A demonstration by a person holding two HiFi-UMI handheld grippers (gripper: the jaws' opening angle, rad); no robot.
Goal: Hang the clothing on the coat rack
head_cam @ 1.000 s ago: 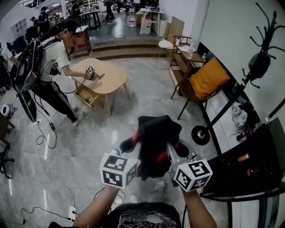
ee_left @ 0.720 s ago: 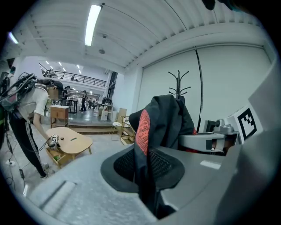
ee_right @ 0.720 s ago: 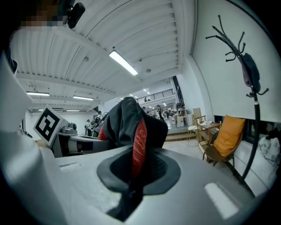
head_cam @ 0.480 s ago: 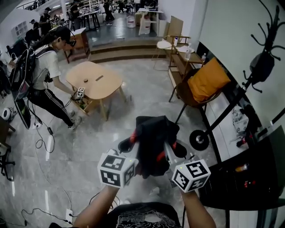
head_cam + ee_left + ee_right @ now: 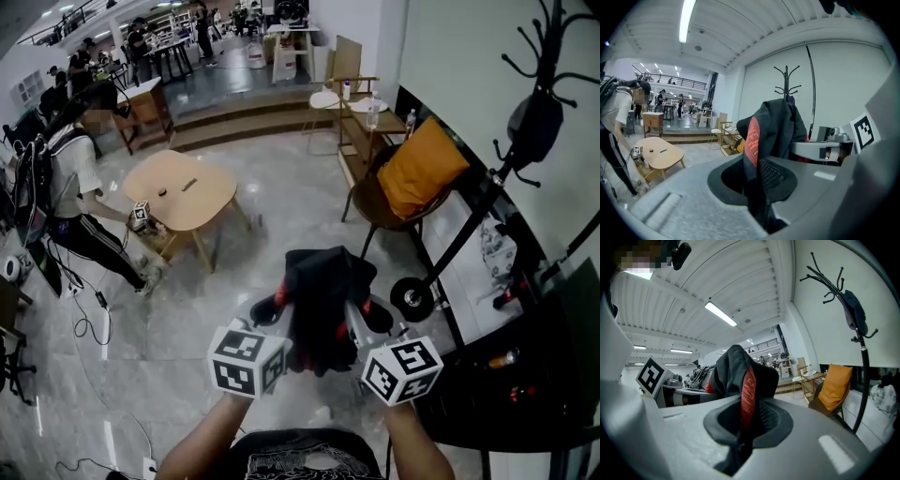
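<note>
The person holds both grippers up close in front of the chest, marker cubes facing up, with the black garment (image 5: 323, 305) bunched between them. The left gripper (image 5: 270, 307) has its jaws closed on one fold of the cloth; in the left gripper view a strip of red patterned trim runs down into the pinch and the dark fabric rises above it. The right gripper (image 5: 373, 317) is clamped on another fold in the same way, red trim caught between its jaws, and the rest of the garment humps up between the two tools. The coat rack (image 5: 478, 202) stands ahead and to the right against the pale wall, well apart from the garment, its round base on the floor and a dark item hanging among its upper hooks. A chair with an orange cushion (image 5: 422, 169) sits just left of the rack. Farther off on the left, another person (image 5: 70, 183) bends beside a rounded wooden table (image 5: 183, 187).
</note>
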